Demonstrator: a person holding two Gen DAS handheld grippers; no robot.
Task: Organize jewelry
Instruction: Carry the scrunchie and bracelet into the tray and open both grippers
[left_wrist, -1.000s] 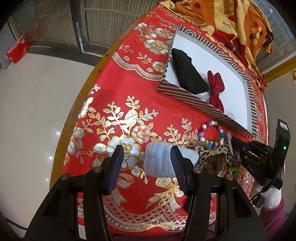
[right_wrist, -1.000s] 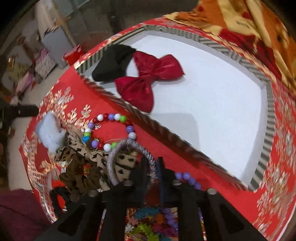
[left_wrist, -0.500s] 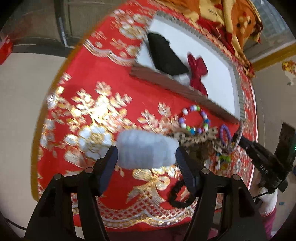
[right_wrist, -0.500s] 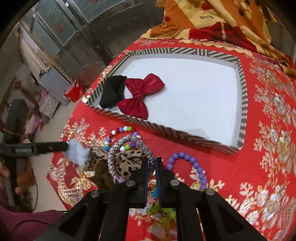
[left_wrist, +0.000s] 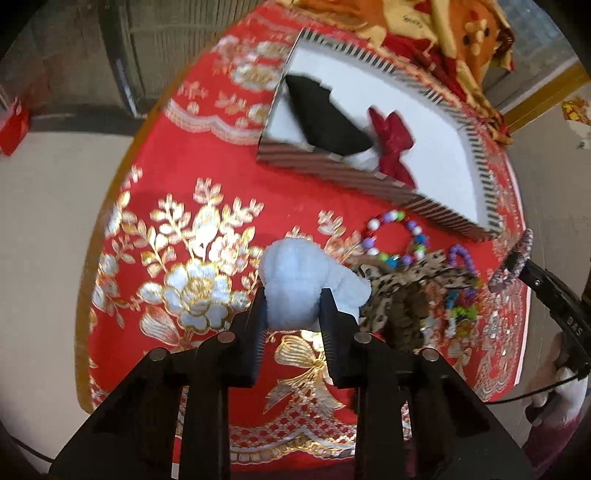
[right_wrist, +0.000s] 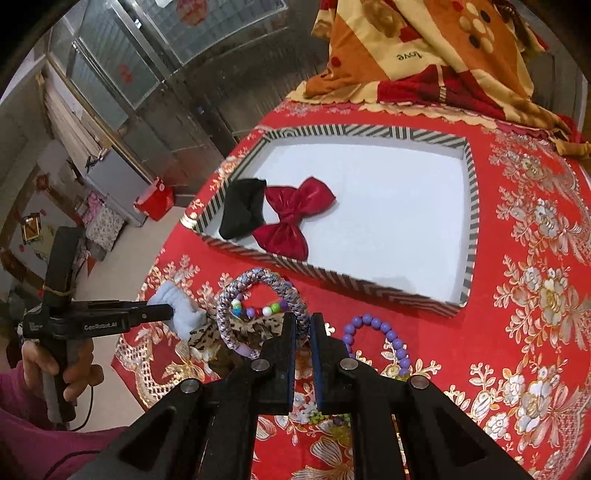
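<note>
- Gripping the fluffy pale-blue scrunchie, our left gripper has just been closing: a second ago its jaws stood wide apart with the scrunchie lying between them, and now both pads press into the fluff from either side.
- We see the scrunchie at the left end of the heap of accessories on the red tabletop cloth with gold flowers, its far end touching the leopard-print fabric bow.
- Our right gripper has its jaws nearly together, pinching the braided grey-and-purple rope bracelet at its lower right edge; it held the bracelet the same way a second ago.
- The bracelet now hangs in the air as an upright ring, where earlier it sat low against the heap; the right wrist view now takes in the whole tray, which filled most of the picture before.
- Behind the ring we see the multicoloured bead bracelet on the cloth, and the purple bead bracelet lies just right of our right gripper.
- The striped-rim tray with a white floor holds a black fabric piece and a red satin bow, touching each other near its left corner, as before.
- A patterned orange blanket lies beyond the tray.
</note>
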